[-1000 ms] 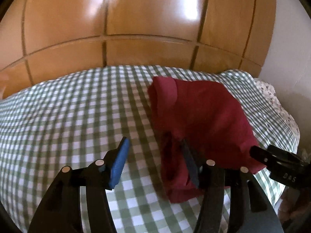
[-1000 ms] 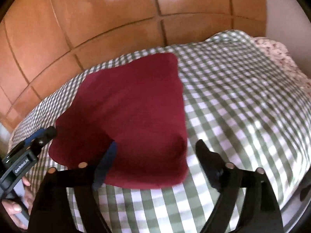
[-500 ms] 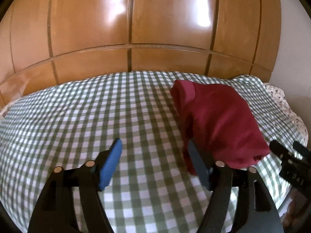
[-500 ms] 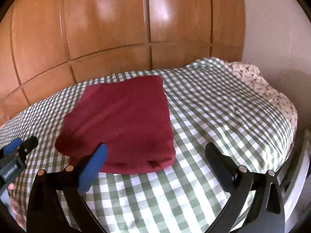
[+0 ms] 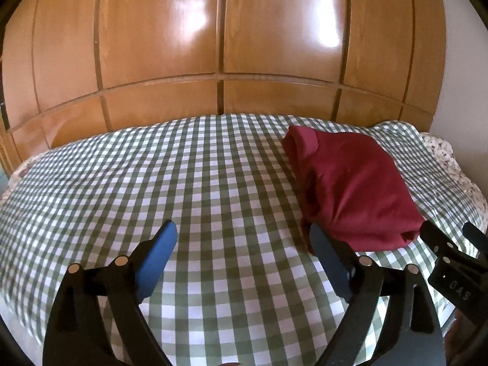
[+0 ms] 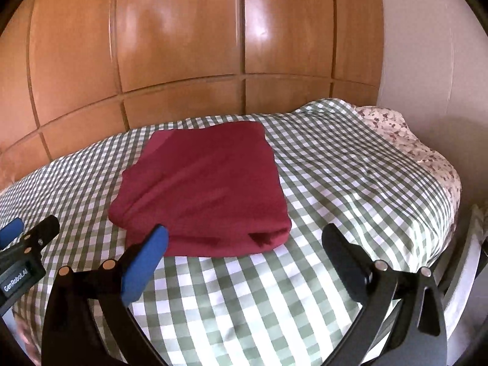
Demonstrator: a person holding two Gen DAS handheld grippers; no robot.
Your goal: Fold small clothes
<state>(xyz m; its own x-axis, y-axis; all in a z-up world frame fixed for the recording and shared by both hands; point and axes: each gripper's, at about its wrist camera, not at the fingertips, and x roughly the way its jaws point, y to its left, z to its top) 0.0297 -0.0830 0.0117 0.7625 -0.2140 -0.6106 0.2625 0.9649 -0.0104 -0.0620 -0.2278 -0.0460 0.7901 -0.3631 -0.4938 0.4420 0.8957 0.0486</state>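
The red garment [image 6: 204, 189] lies on the bed [image 6: 335, 183], on the green-and-white checked cover, as a compact, roughly rectangular packet with layered edges showing at its near side. Judged from that shape, the folding of this piece looks finished or nearly so: the top face is smooth and no sleeve or loose flap spreads out over the cover. One rounded lump of cloth stands up at the far left corner in the left wrist view, which could want a last tuck. No other clothes are visible on the bed, so whether more pieces wait elsewhere cannot be told.

The left hand-held gripper [image 5: 244, 245] hangs over bare cover just left of the garment's near corner, angled downward, its jaws opening with nothing between them; its right finger sits close beside the cloth, and whether it touches is unclear. The right hand-held gripper [image 6: 244, 244] is set wide apart and empty, pointed down toward the packet's near edge, its blue left pad in front of the cloth. Both stand side by side, each visible at the edge of the other's view.
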